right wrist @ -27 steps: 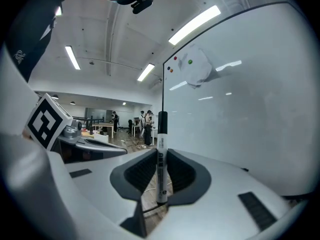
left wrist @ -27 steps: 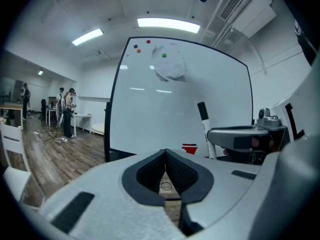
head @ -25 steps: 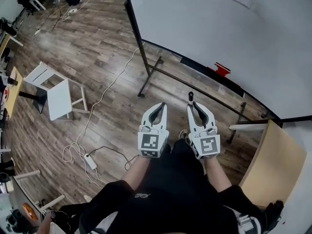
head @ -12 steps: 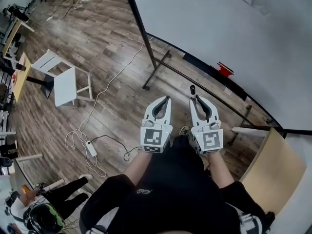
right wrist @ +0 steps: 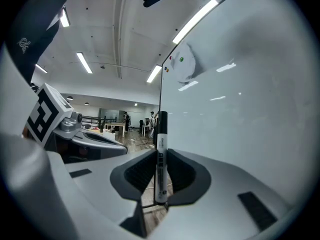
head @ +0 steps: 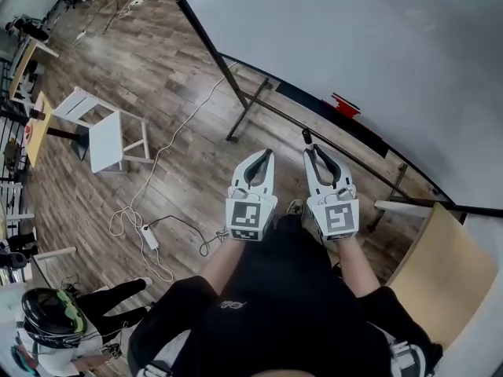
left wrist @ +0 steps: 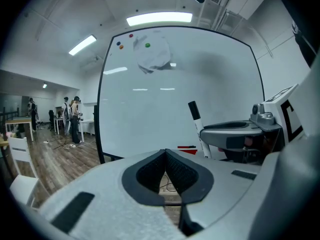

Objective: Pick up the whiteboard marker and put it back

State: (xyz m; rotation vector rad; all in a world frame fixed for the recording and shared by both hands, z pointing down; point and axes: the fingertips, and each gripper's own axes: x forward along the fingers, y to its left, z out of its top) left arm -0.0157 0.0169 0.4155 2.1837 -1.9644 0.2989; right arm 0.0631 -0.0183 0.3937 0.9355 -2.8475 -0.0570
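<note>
White chair and cabled power strip on wood floor, pale wooden tabletop far right

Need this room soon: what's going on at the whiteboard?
A person faces the whiteboard with a gripper in each hand. The right gripper is clamped on the whiteboard marker, held roughly upright. The left gripper beside it is shut and empty. The marker is not yet back at the board's ledge, where a red item lies.
</note>
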